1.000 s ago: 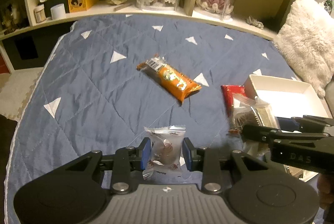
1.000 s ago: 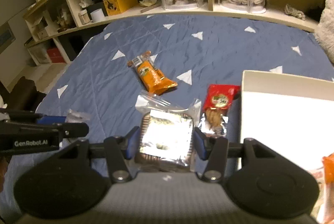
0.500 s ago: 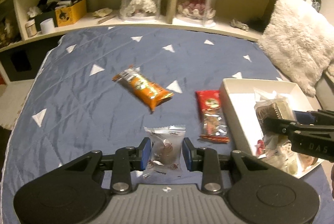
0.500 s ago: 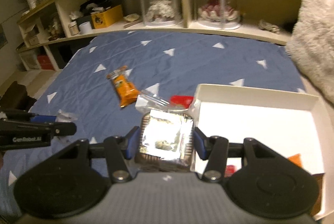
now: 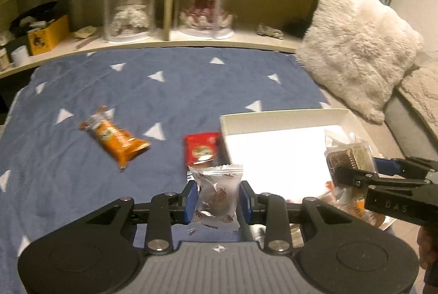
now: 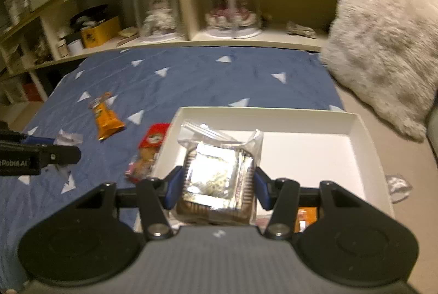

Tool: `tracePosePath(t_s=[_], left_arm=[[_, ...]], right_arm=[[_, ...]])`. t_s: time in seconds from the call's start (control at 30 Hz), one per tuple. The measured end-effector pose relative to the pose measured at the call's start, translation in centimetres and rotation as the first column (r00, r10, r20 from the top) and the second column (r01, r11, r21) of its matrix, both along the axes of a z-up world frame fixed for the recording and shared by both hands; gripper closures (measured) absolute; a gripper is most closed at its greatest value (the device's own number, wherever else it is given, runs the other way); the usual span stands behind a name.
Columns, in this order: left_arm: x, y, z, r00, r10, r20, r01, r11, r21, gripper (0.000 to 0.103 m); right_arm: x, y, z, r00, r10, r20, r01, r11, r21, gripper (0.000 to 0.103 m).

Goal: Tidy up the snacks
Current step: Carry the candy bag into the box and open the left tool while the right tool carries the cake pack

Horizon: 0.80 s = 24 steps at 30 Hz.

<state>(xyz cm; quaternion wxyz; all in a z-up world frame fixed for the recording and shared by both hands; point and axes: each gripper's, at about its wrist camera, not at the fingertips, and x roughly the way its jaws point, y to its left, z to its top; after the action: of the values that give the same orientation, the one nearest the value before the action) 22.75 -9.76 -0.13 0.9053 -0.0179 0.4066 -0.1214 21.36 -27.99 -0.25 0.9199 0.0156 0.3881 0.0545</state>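
Snacks ride over the bed toward the white box (image 6: 364,129) at its right edge.
Right hand-held gripper (image 6: 216,184), clamped on a clear cookie pack (image 6: 216,173), hangs over the box; left hand-held gripper (image 5: 217,199), pinching a small white packet (image 5: 217,195), sits just left of it.

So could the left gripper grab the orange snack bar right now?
Probably not: the left gripper is shut on a white packet, so its jaws are full. The orange bar lies uncovered on the blanket.
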Motion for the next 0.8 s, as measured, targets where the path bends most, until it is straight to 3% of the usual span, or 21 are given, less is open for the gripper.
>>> tracePosePath(t_s=[0.5, 0.63, 0.8], left_arm=[[4.1, -7.2, -2.6, 0.995, -0.086, -0.058, 0.082, 0.994, -0.069, 0.068], [5.0, -7.5, -3.7, 0.992, -0.091, -0.082, 0.086, 0.994, -0.068, 0.068], [6.4, -7.8, -5.0, 0.989, -0.099, -0.105, 0.093, 0.993, -0.068, 0.068]], right_arm=[[1.8, -9.4, -2.2, 0.976, -0.218, 0.009, 0.218, 0.975, -0.054, 0.044], [2.9, -10.6, -3.3, 0.97, -0.24, 0.034, 0.242, 0.961, -0.134, 0.044], [4.9, -10.7, -5.5, 0.98, -0.198, 0.021, 0.195, 0.936, -0.294, 0.044]])
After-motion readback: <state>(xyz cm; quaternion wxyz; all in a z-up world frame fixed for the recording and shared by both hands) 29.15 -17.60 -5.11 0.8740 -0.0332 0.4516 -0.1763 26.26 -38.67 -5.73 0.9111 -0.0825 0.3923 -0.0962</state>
